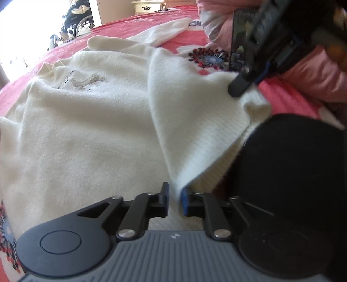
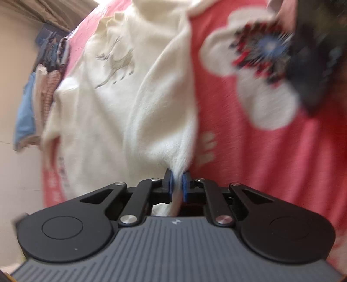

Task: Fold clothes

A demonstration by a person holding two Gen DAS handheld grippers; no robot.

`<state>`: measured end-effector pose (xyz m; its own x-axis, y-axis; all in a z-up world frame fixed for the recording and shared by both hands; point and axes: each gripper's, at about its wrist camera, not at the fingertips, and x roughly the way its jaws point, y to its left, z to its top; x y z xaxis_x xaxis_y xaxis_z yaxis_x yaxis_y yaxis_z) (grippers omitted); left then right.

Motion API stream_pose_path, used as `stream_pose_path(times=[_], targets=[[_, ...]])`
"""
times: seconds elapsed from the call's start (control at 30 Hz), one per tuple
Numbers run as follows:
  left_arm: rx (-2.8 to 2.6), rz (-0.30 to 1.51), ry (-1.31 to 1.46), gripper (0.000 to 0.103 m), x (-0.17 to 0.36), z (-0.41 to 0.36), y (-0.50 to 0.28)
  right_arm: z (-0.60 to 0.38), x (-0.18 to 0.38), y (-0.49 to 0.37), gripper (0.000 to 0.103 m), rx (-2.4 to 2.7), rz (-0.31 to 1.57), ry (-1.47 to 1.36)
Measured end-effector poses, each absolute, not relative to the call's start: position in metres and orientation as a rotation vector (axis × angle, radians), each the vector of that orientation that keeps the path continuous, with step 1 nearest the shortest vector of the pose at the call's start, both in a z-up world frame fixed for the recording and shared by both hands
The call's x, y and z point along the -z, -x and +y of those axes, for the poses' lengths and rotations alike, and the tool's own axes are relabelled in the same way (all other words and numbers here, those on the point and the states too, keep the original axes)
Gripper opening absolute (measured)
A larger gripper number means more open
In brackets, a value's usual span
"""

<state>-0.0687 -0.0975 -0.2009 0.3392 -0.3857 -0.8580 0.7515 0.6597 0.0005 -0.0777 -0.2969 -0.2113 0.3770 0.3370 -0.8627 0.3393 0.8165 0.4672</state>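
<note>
Bed covered by a red bedspread (image 1: 134, 23) with white blossom and dark flower prints. Beyond its far edge: a cream dresser (image 1: 148, 6) with dark handle, a wheelchair (image 1: 79, 19) beside a strongly overexposed window (image 1: 32, 23). Pink bedding (image 1: 314, 76) bunched on the bedspread.

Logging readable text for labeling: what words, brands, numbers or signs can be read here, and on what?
None can be read.
Right gripper body, left wrist view: pale label print, too blurred.
Red bedspread, beside the cream sweater: faint white marks, blurred.
Both gripper bases: small white emblem, no letters.
</note>
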Motion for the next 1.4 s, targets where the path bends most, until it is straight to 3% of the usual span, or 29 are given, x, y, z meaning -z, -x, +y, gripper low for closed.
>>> stream_pose_path(times=[0.17,0.33,0.53,0.73,0.8,0.83,0.93,1.0,1.03,1.07,1.17,1.4], targets=[[0.759,1.062,-0.233,0.04,0.166,-0.041,0.071,-0.298,0.212,0.083,0.007,0.033,1.183,-0.629],[0.49,1.076,-0.044,0.044,0.147,0.051,0.053,-0.308,0.21,0.09,0.006,0.04,1.149,-0.62],[0.371,1.231,0.058,0.048,0.186,0.102,0.011,-0.311,0.196,0.089,0.006,0.051,1.119,-0.608],[0.395,1.329,0.226,0.045,0.226,0.101,-0.005,-0.308,0.18,0.084,0.006,0.069,1.09,-0.604],[0.365,1.311,0.221,0.03,0.227,0.093,-0.006,-0.306,0.175,0.081,0.006,0.072,1.089,-0.584],[0.365,1.276,0.201,0.014,0.22,0.086,-0.002,-0.305,0.174,0.079,0.006,0.074,1.091,-0.578],[0.416,1.133,0.092,0.014,0.189,0.054,0.023,-0.305,0.176,0.077,0.006,0.091,1.106,-0.557],[0.449,1.083,-0.044,0.025,0.18,0.022,0.044,-0.306,0.18,0.077,0.006,0.108,1.12,-0.545],[0.469,1.072,-0.101,0.042,0.184,0.009,0.054,-0.307,0.184,0.077,0.006,0.116,1.131,-0.55],[0.491,1.06,-0.153,0.052,0.188,-0.003,0.063,-0.308,0.188,0.077,0.006,0.125,1.141,-0.556],[0.502,1.069,-0.293,0.051,0.204,-0.021,0.082,-0.309,0.194,0.076,0.006,0.131,1.153,-0.562],[0.445,1.139,-0.082,0.054,0.199,0.021,0.067,-0.311,0.203,0.075,0.006,0.136,1.171,-0.571]])
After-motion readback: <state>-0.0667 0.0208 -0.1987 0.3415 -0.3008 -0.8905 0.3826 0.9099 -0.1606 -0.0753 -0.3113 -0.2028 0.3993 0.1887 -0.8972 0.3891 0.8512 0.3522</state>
